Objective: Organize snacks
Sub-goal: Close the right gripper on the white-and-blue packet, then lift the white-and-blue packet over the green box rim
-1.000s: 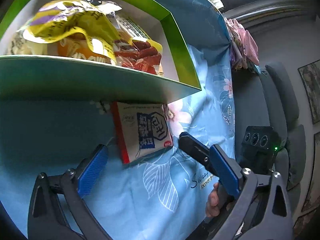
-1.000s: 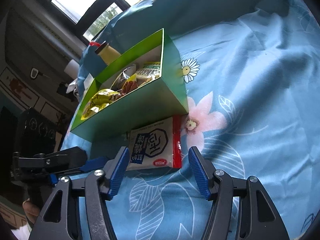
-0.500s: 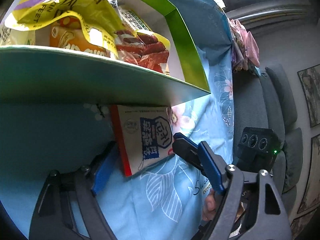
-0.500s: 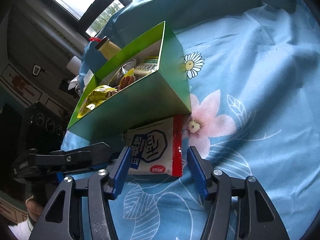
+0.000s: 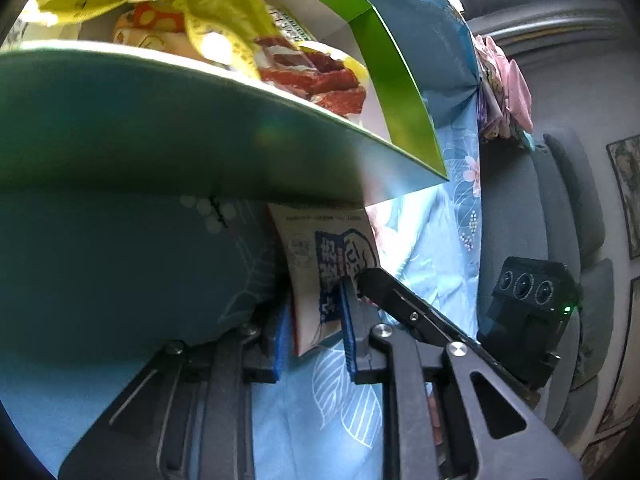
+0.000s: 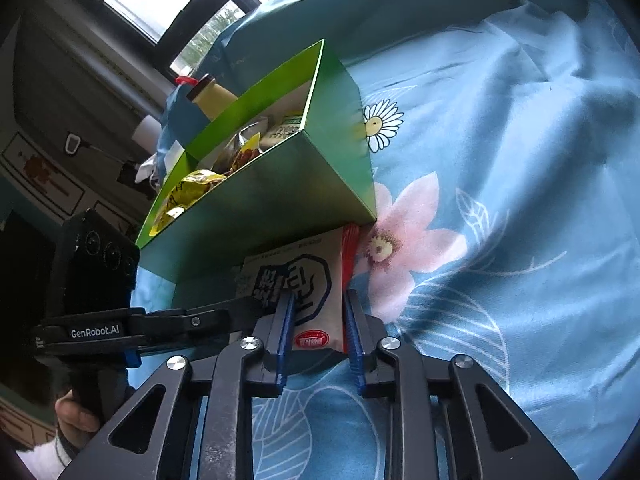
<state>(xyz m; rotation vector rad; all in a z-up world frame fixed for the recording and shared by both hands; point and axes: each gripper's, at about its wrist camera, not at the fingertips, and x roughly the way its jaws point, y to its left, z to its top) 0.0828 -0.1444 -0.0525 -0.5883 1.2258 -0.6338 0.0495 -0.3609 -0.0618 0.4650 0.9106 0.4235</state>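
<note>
A white snack packet with blue print and a red edge (image 5: pixel 320 264) lies on the blue floral cloth against the near wall of a green box (image 5: pixel 168 136). My left gripper (image 5: pixel 312 332) is shut on the packet's near end. In the right wrist view the same packet (image 6: pixel 316 292) sits between the pads of my right gripper (image 6: pixel 318 332), which is also shut on it. The left gripper's finger (image 6: pixel 224 318) reaches in from the left. The green box (image 6: pixel 288 188) holds several snack bags, yellow (image 5: pixel 192 4) and red (image 5: pixel 320 76) among them.
A bottle with a dark cap (image 6: pixel 210 96) stands behind the box. The blue floral cloth (image 6: pixel 500 184) spreads to the right. A grey sofa (image 5: pixel 560 216) and folded pink fabric (image 5: pixel 508 92) lie beyond the cloth's edge. A window is at the back.
Both grippers moved forward onto the white packet and closed on it, from open a second ago. The green box looms closer in the left wrist view.
</note>
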